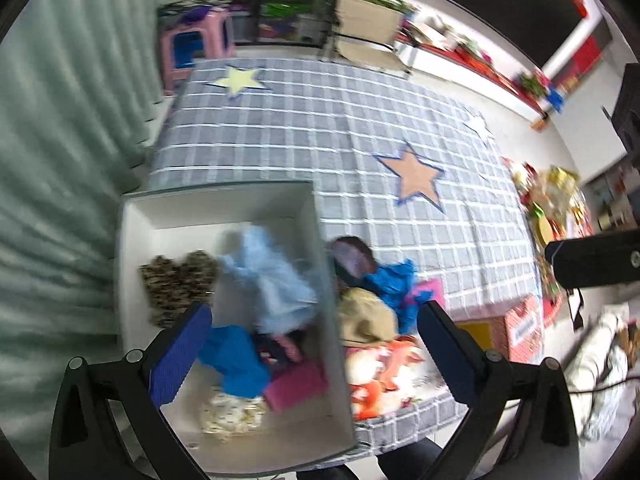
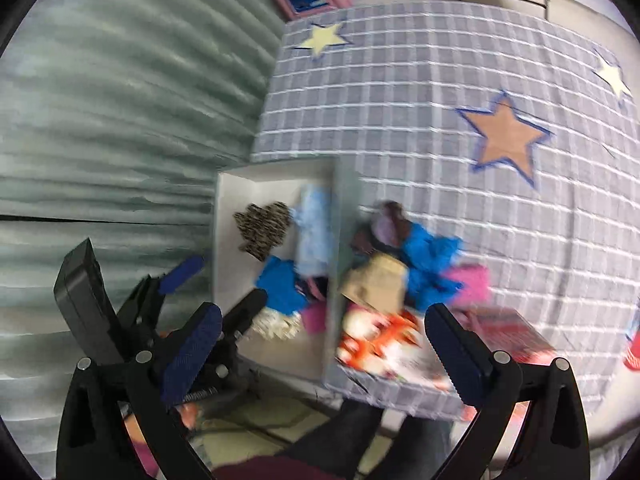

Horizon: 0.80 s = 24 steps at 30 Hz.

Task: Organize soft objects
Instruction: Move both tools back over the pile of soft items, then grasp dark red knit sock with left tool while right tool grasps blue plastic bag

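in box (image 1: 224, 204): leopard cloth (image 1: 176, 280), pale blue cloth (image 1: 272, 280), others.
left: pile (image 1: 372, 312) on table (image 1: 320, 128).
my grippers: left (image 1: 316, 344), right (image 2: 324, 344) both released, empty.

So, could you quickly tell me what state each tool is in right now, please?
Left tool: open, holding nothing.
Right tool: open, holding nothing.

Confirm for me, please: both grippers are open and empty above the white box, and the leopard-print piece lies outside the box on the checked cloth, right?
Not quite. The leopard-print piece lies inside the white box, near its far end, as the left wrist view shows. The rest holds: the left gripper and right gripper are both open and empty.
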Each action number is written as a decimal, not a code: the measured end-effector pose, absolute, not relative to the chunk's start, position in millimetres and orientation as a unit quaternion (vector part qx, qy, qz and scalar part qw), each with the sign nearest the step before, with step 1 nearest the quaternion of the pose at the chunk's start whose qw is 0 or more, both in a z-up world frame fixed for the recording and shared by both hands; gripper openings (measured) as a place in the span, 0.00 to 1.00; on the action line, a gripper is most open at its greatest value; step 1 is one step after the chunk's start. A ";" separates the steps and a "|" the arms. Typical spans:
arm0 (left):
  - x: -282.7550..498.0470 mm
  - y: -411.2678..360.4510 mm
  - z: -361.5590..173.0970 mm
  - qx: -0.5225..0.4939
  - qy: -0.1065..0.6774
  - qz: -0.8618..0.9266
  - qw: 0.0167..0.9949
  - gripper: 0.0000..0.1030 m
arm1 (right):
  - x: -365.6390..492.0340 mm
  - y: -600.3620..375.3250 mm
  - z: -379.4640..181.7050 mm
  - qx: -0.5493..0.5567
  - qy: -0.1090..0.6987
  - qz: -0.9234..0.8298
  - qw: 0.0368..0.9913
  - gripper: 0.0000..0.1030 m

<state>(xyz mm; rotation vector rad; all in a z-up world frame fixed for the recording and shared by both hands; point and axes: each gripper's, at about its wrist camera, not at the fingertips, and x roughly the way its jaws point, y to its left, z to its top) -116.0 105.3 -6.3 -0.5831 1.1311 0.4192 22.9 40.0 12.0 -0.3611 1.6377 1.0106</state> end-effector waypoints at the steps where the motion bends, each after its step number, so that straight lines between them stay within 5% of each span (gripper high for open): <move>1: -112.0 101.5 -7.3 -0.267 0.527 0.189 0.784 1.00 | 31.1 31.6 11.2 -0.157 0.699 0.420 0.558 0.99; 11: -80.8 69.5 -22.5 -0.258 0.554 0.176 0.772 1.00 | 87.5 -2.2 -52.5 -0.216 0.734 0.347 0.542 0.99; 24: -88.8 59.9 -33.4 -0.297 0.563 0.239 0.733 1.00 | 75.4 73.9 -185.8 -0.381 0.742 0.399 0.380 0.99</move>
